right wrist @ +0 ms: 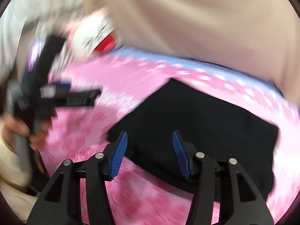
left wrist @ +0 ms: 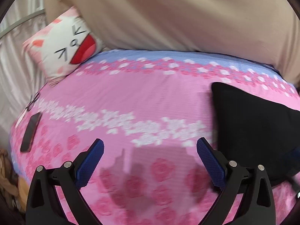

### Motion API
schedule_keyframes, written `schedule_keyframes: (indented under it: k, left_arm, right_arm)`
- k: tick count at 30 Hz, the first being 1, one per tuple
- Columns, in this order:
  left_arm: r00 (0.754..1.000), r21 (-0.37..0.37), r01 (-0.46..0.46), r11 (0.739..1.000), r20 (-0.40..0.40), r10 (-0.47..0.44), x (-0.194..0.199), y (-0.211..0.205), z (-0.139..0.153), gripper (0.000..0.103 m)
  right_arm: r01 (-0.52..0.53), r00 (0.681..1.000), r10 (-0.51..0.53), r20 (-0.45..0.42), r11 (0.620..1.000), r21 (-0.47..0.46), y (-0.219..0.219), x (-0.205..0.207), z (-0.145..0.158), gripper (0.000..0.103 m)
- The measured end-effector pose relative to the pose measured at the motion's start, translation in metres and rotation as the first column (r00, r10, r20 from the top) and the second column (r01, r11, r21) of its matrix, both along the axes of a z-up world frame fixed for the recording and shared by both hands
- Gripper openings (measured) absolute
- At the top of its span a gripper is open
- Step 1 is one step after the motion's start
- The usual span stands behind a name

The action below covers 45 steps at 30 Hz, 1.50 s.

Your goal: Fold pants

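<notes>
Between your right gripper (right wrist: 150,154)'s spread, empty fingers lie the black pants (right wrist: 196,120), a folded slab on the pink bedspread (right wrist: 131,196), long axis running away to the right. Your left gripper (left wrist: 150,161), also wide open, hovers over bare spread, pants off its right; the right is nearer.

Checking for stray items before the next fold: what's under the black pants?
The black pants lie flat on the pink floral bedsheet, which shows all around them. Anything beneath the fabric is covered.
</notes>
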<state>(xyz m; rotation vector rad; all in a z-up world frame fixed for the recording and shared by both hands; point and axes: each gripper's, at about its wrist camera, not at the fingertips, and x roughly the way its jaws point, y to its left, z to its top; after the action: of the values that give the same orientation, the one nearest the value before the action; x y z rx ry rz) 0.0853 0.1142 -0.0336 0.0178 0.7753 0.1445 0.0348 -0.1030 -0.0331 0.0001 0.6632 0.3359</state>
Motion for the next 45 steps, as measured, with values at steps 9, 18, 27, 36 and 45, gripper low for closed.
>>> schedule_keyframes:
  k: [9, 18, 27, 36, 45]
  left_arm:
    - [0.991, -0.02, 0.124, 0.992, -0.052, -0.125, 0.015, -0.062, -0.013, 0.097]
    - [0.987, 0.039, 0.153, 0.987, -0.044, -0.152, 0.033, -0.09, -0.014, 0.097]
    - [0.983, 0.071, 0.179, 0.981, -0.064, -0.175, 0.062, -0.114, -0.022, 0.098]
    - [0.982, 0.071, 0.187, 0.98, -0.043, -0.184, 0.058, -0.116, -0.017, 0.098]
    - [0.982, 0.075, 0.188, 0.979, -0.031, -0.186, 0.051, -0.101, -0.038, 0.098]
  right_arm:
    - [0.317, 0.947, -0.301, -0.11, 0.93, 0.187, -0.143, 0.006, -0.009, 0.044]
    - [0.277, 0.951, -0.192, -0.244, 0.879, 0.389, -0.193, 0.102, -0.033, 0.072]
    - [0.228, 0.972, -0.203, -0.12, 0.94, 0.255, -0.186, 0.114, -0.004, 0.024]
    - [0.306, 0.952, -0.267, -0.149, 0.857, 0.414, -0.219, 0.055, -0.015, 0.036]
    - [0.336, 0.93, -0.229, -0.287, 0.844, 0.417, -0.197, 0.007, -0.077, 0.054]
